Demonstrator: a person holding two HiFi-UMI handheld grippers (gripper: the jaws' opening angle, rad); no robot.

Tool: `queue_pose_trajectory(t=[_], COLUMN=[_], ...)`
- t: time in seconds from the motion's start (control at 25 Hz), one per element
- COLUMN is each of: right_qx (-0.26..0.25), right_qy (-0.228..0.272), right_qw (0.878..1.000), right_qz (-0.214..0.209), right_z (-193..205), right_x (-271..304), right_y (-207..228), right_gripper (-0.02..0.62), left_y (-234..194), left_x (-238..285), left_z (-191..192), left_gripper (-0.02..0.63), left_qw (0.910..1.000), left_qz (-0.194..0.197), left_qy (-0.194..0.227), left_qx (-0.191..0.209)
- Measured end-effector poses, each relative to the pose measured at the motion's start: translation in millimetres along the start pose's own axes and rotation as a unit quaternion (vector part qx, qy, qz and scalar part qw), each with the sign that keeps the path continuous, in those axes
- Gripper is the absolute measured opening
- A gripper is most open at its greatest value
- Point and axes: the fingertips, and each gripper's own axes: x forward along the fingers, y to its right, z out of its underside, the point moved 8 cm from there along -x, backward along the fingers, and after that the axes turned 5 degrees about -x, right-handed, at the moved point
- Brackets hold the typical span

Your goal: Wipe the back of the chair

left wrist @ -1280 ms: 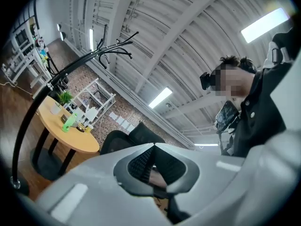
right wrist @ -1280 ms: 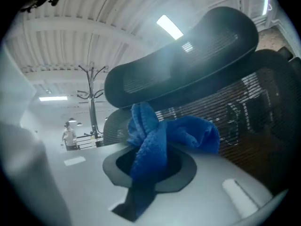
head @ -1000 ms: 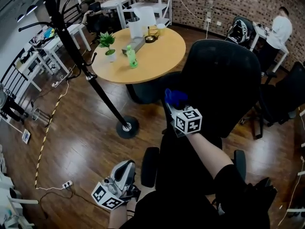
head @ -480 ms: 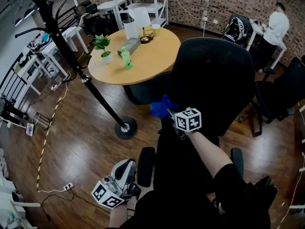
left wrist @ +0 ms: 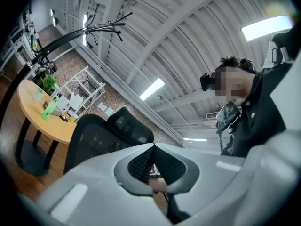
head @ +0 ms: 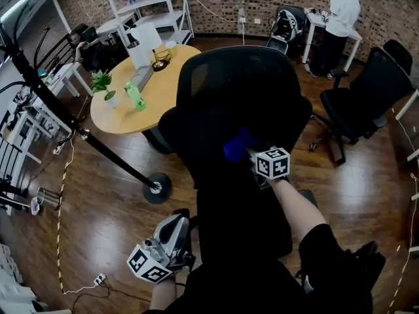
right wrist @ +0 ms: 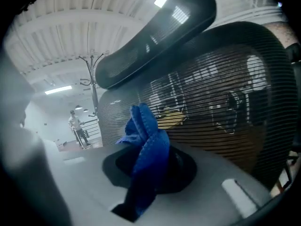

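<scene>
Right gripper view: jaws clamp blue cloth (right wrist: 146, 145).

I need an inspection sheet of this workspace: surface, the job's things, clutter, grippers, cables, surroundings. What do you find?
Surface: black mesh chair back, upright; dirt cannot be told.
Job's things: blue cloth, bunched, at the chair back.
Clutter: plant and green bottle on the round table.
Grippers: right gripper shut on the blue cloth; left gripper shut, empty, low.
Cables: power strip with cable on the floor.
Surroundings: coat stand, second chair, a person at a desk.
</scene>
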Motion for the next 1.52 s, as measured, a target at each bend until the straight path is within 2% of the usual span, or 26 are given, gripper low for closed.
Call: queue_pose_trajectory(t=[0.24, 0.4, 0.56, 0.64, 0.88, 0.96, 1.12, 1.32, 1.52], right_qx=[0.023, 0.040, 0.057, 0.063, 0.065, 0.066, 0.064, 0.051, 0.029], right_qy=[0.014, 0.013, -0.010, -0.002, 0.053, 0.048, 0.015, -0.034, -0.064], right_qw=[0.997, 0.989, 0.967, 0.956, 0.933, 0.937, 0.960, 0.980, 0.993], right_qz=[0.073, 0.144, 0.248, 0.288, 0.349, 0.338, 0.273, 0.189, 0.093], right_z=[5.1, 8.9, 17.7, 19.6, 18.0, 24.1, 39.3, 65.3, 83.9], right_x=[-54.9, -98.5, -150.5, -177.6, -223.4, -214.4, -160.6, -80.9, -10.9], right_y=[68.3, 112.7, 157.9, 172.7, 175.3, 162.5, 124.2, 58.8, -16.0], right_gripper=[0.061, 0.061, 0.061, 0.061, 0.061, 0.061, 0.061, 0.061, 0.061], left_y=[6.7, 13.6, 15.8, 15.1, 6.3, 6.2, 10.3, -0.3, -14.6], left_x=[31.9, 45.6, 54.4, 57.1, 62.4, 62.1, 49.7, 7.3, -36.6], left_z=[20.2, 29.5, 35.0, 36.6, 38.7, 36.8, 27.7, 11.6, -5.9], left_gripper=[-0.006, -0.006, -0.006, -0.006, -0.006, -0.006, -0.006, -0.006, -0.006], left_qw=[0.9993, 0.9983, 0.9973, 0.9967, 0.9953, 0.9951, 0.9966, 0.9994, 0.9989], left_qz=[0.026, 0.040, 0.052, 0.056, 0.069, 0.071, 0.059, 0.007, -0.044], left_qy=[-0.024, -0.035, -0.045, -0.050, -0.056, -0.056, -0.047, -0.029, -0.008], left_qx=[-0.017, -0.023, -0.027, -0.030, -0.038, -0.039, -0.034, -0.019, -0.008])
